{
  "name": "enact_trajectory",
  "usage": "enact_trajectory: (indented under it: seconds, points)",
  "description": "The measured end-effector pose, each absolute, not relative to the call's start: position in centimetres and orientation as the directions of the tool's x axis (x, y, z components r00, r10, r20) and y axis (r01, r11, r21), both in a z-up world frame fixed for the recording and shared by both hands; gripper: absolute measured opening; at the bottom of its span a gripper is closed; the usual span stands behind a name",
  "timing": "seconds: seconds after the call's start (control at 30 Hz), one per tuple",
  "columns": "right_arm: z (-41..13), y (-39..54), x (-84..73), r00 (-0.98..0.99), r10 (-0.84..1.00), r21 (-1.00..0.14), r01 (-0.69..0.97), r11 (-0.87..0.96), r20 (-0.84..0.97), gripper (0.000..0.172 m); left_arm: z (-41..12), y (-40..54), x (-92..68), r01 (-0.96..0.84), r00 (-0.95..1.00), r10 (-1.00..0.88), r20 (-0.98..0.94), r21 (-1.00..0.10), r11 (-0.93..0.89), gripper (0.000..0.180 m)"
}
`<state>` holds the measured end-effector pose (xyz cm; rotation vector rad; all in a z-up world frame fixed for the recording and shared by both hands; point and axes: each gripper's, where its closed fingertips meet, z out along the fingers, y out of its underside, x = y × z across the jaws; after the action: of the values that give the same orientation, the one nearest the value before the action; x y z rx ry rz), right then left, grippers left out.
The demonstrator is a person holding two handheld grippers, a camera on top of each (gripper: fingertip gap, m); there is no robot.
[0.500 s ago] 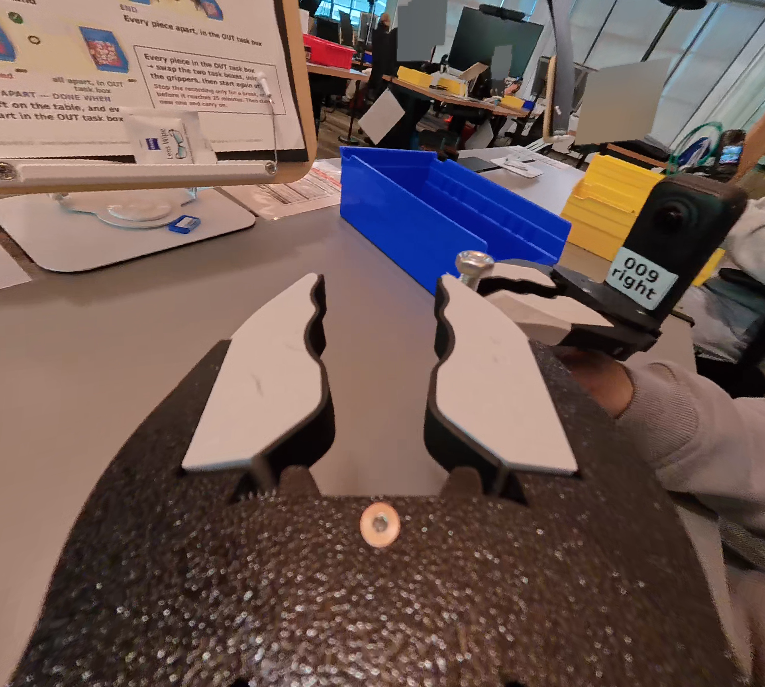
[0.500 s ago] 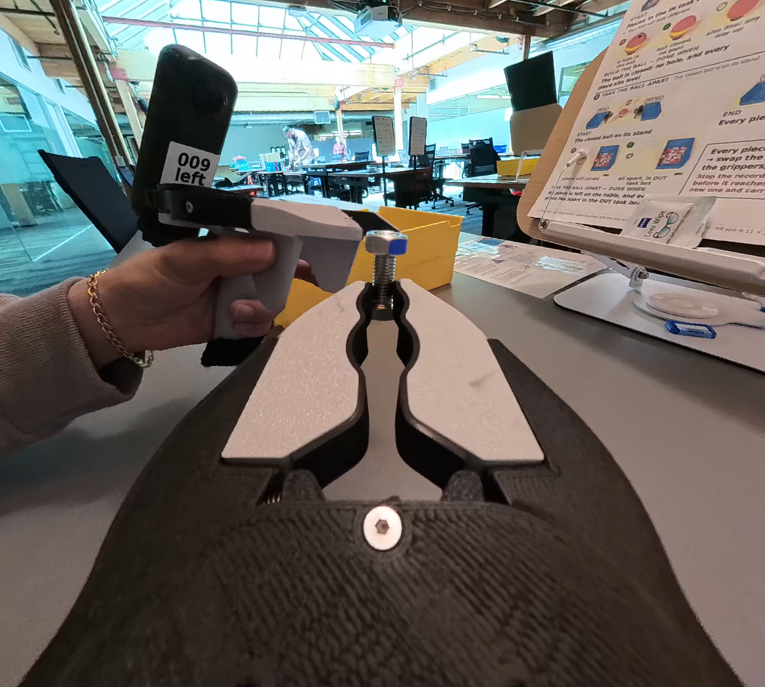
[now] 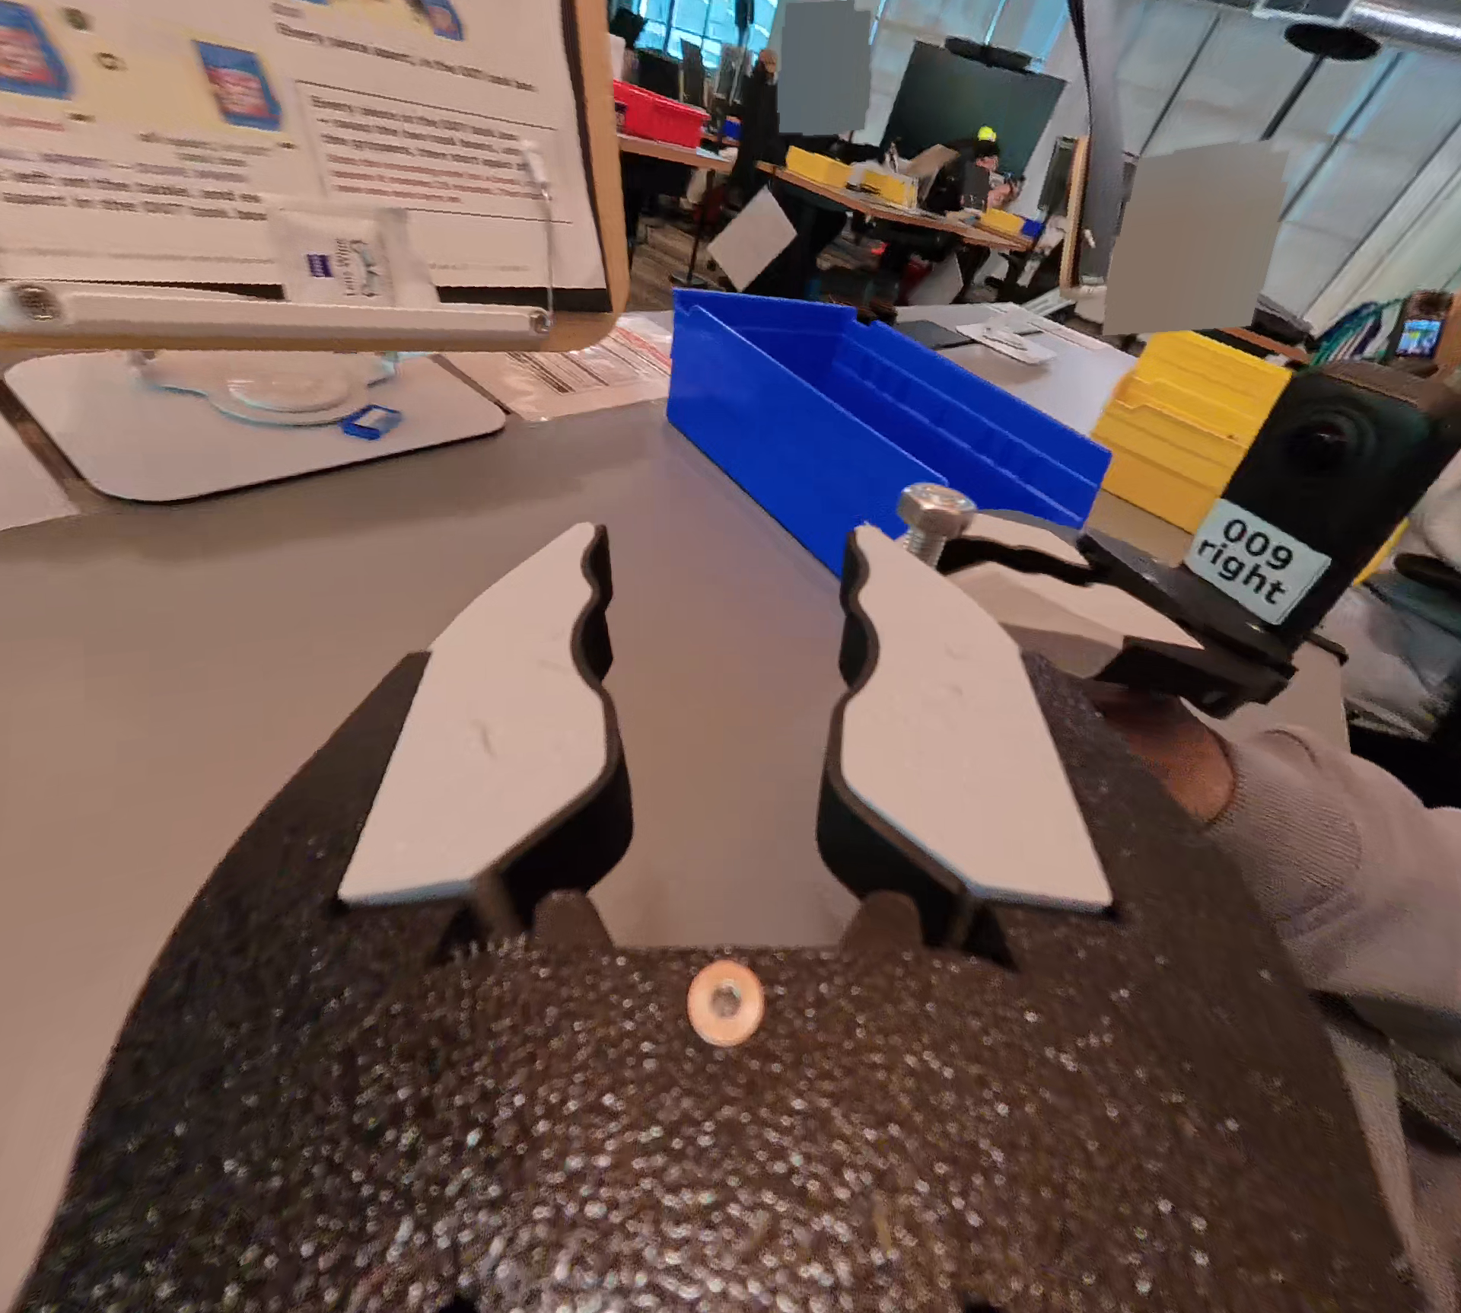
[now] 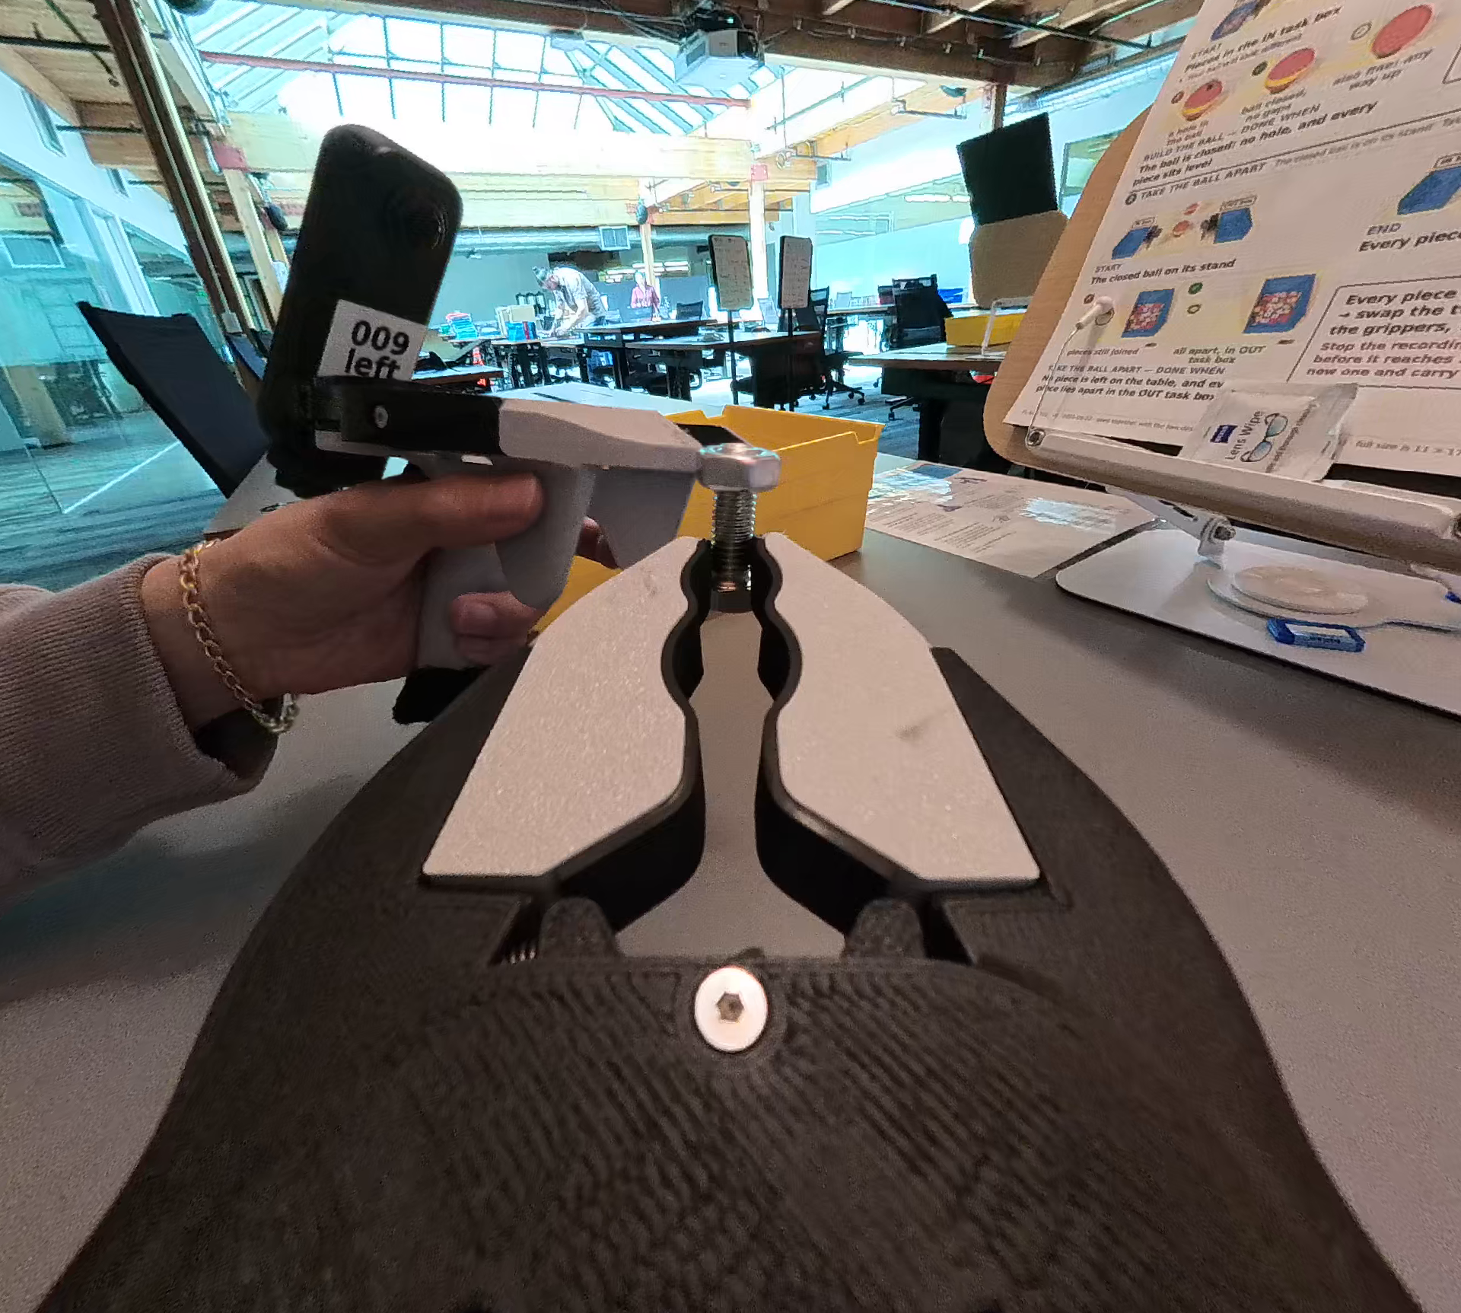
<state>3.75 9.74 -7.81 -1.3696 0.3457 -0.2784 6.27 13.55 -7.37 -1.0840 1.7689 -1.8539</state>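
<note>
The right gripper [image 4: 731, 551] was clamped on a steel bolt [image 4: 734, 508], which stood upright with its threaded shank pinched between the fingertips and its hex head above them. The left gripper [image 3: 723, 547] was spread wide with nothing between its fingers, just beside the bolt [image 3: 933, 520], above the grey table [image 3: 237, 642] near a blue bin [image 3: 830, 452].

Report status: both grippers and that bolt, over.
Right gripper shut on silver bolt, upright, head up. Left gripper open, holding nothing, beside the bolt. Blue bin ahead on the table.
</note>
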Motion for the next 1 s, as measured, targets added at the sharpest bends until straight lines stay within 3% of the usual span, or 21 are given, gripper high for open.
enact_trajectory:
  seconds: [0.2, 0.47, 0.53, 1.0]
  points:
    - [-8.0, 10.3, 3.4, 0.923, -0.379, -0.987, -0.005, 0.163, -0.068, 0.009, -6.0, 11.0, 4.9, -0.232, -0.739, -0.611, 0.283, -0.959, -0.163, 0.062]
    - [-8.0, 9.8, 3.8, 0.916, -0.392, -0.984, -0.023, 0.176, -0.092, 0.009, -7.2, 11.0, 5.8, -0.256, -0.699, -0.662, 0.268, -0.959, -0.118, 0.068]
    - [-7.8, 9.5, 3.9, 0.918, -0.38, -0.979, -0.034, 0.202, -0.11, 0.009, -7.5, 13.1, 6.5, -0.251, -0.639, -0.72, 0.271, -0.958, -0.138, 0.055]
    - [-6.3, 8.8, 3.4, 0.931, -0.357, -0.98, -0.008, 0.201, -0.081, 0.009, -7.3, 13.7, 5.1, -0.253, -0.667, -0.681, 0.302, -0.952, -0.175, 0.058]
